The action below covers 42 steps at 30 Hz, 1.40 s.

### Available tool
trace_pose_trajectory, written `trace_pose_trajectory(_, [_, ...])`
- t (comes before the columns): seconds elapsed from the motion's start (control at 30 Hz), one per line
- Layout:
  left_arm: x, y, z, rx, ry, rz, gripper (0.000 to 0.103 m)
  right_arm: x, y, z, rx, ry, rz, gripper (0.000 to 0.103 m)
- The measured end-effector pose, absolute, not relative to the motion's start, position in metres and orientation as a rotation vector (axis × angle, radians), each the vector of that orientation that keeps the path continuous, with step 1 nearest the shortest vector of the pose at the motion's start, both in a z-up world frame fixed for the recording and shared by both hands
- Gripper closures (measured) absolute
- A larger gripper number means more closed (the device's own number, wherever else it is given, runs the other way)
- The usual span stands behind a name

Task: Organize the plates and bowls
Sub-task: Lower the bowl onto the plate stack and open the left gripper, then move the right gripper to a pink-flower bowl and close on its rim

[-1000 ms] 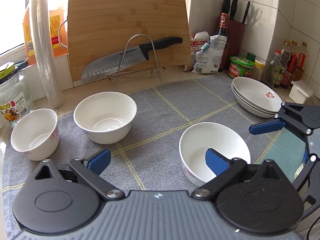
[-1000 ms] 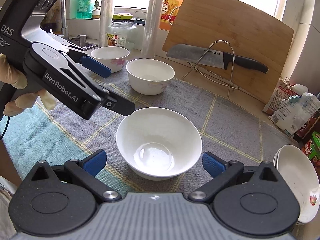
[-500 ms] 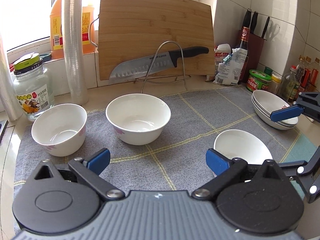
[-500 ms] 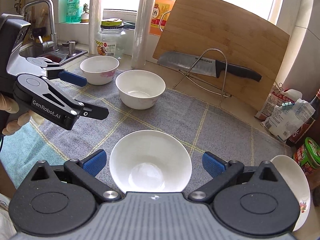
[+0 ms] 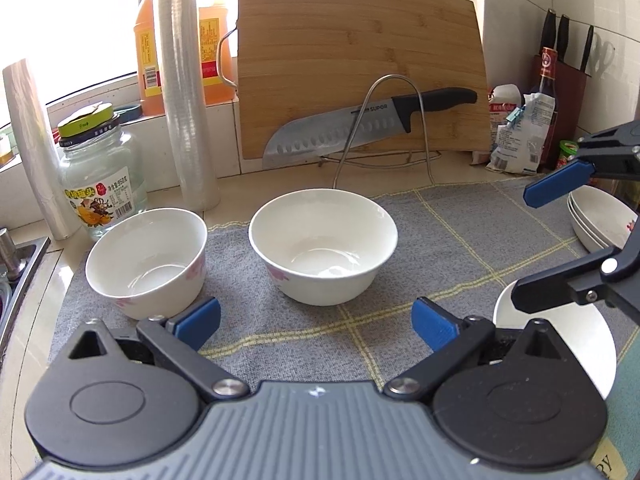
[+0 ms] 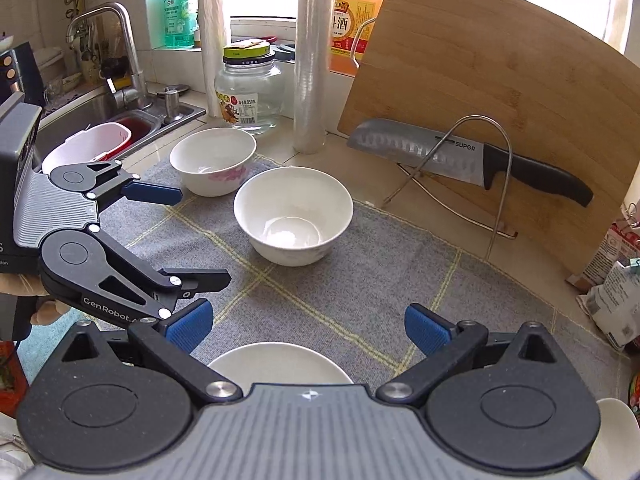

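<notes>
L gripper: blue-padded jaws spread wide, nothing held. Straight ahead of it, white ceramic bowl w/ pink flower print is seen upright on grey cloth mat w/ yellow grid lines; smaller white floral bowl sits ahead-left, near but apart from the first. Wide white shallow bowl is seen low at its right, partly hidden.

R gripper: jaws wide apart, empty; the shallow bowl's rim is seen just below and between the pads. Stack of white shallow plates is placed far right of L gripper, behind R gripper's blue pad. Bamboo cutting board w/ black-handled knife stands beyond.
</notes>
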<state>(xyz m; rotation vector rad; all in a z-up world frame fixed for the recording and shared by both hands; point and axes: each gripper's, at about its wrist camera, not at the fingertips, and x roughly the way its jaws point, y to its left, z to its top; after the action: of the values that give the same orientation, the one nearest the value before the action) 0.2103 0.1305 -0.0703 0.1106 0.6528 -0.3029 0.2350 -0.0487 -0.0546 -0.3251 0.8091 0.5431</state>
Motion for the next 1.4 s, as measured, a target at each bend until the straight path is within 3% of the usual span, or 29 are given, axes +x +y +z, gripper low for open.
trace_pose_trajectory(1.0, [0.256, 0.117, -0.098, 0.104, 0.626, -0.337, 0.005, 0.366, -0.001, -0.091, -0.296, 0.973, 0.757, 0.000])
trace_pose_trajectory(1.1, [0.258, 0.118, -0.098, 0.094, 0.630, -0.347, 0.007, 0.371, 0.001, -0.092, -0.295, 0.973, 0.756, 0.007])
trace_pose_trajectory(1.4, [0.255, 0.115, -0.095, 0.110, 0.603, -0.370, 0.011, 0.376, 0.002, -0.095, -0.270, 0.998, 0.784, 0.008])
